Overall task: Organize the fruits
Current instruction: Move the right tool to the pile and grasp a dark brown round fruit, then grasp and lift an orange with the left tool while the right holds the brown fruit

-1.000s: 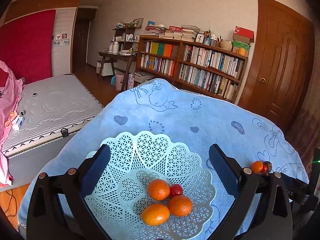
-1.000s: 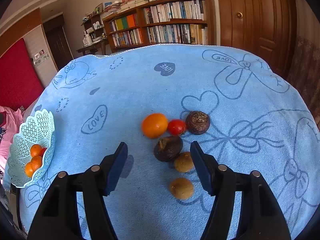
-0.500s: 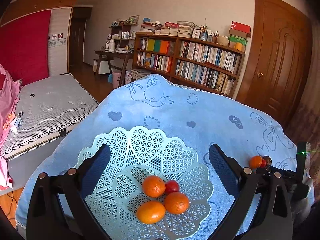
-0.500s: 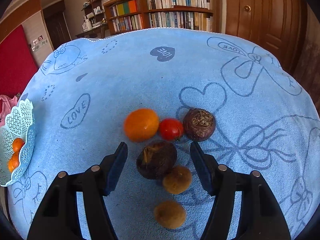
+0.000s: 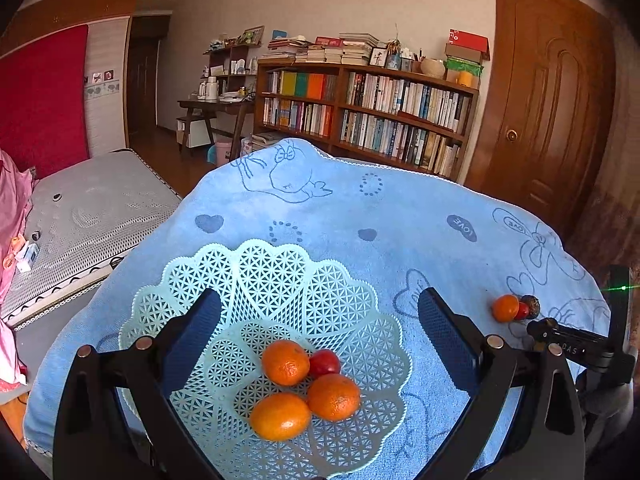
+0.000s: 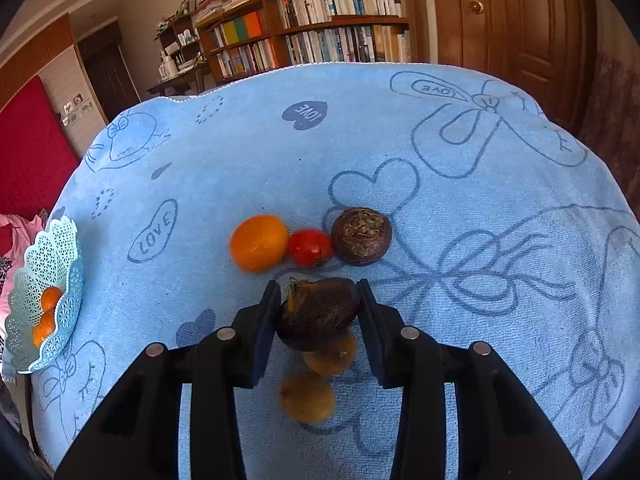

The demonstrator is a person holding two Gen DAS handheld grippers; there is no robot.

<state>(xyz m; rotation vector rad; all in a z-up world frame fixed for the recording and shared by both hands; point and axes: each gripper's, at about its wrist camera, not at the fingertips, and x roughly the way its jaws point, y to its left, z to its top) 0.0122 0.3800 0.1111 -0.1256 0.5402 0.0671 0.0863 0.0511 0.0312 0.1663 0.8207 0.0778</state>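
A pale blue lattice basket sits on the blue cloth and holds three oranges and a small red fruit. My left gripper hovers open over the basket with nothing between its fingers. In the right wrist view, my right gripper is shut on a dark brown fruit. Just beyond it lie an orange, a red tomato and a round dark fruit. Two tan-brown fruits lie under the gripper. The basket shows at the far left.
The table is covered by a blue cartoon-print cloth that falls off at rounded edges. A bookshelf, a wooden door and a mattress lie beyond. The right gripper's body shows at the right of the left wrist view.
My right gripper moved forward and down, and its fingers shut on the dark brown fruit. The left gripper rose and drew back slightly over the basket, staying open.
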